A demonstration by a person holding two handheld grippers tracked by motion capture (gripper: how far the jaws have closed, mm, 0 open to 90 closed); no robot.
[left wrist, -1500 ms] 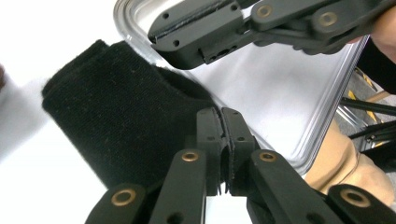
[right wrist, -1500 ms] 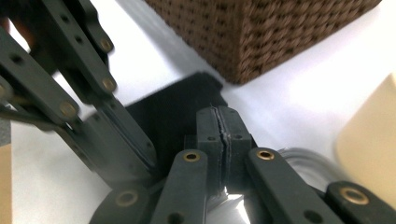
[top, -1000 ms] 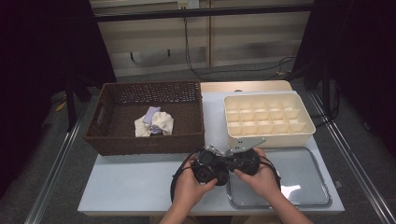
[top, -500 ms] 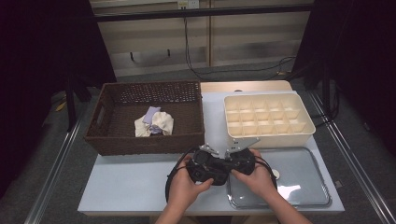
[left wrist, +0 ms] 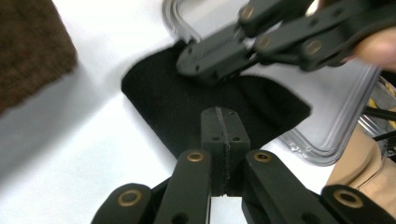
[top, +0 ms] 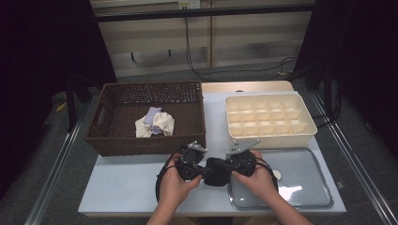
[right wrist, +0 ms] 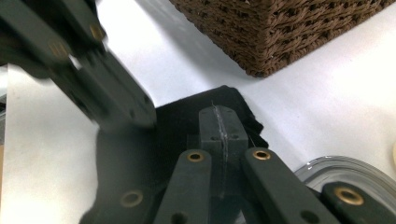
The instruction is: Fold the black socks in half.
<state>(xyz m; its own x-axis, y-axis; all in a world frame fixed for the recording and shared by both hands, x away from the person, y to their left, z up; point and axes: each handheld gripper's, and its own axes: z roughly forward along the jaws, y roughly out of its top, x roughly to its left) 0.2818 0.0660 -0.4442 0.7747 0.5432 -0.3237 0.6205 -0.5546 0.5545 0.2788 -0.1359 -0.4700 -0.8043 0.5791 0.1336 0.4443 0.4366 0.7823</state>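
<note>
The left tongs [left wrist: 219, 122] have just snapped closed over the black cloth [top: 216, 172], bunched near the worktop's front edge and lapping the tray [top: 307, 199]. The right tongs [right wrist: 219, 122] are clenched on that cloth, so a two-handed fold looks ready. Black on black hides whether the left tips actually caught fabric.

Far left, a brown wicker basket [top: 108, 136] with crumpled cloths [top: 155, 123] inside. Far right, a cream compartment tray [top: 268, 121]. Near right, a silvery metal tray [top: 300, 180] lies flat on the white table [top: 122, 187].
</note>
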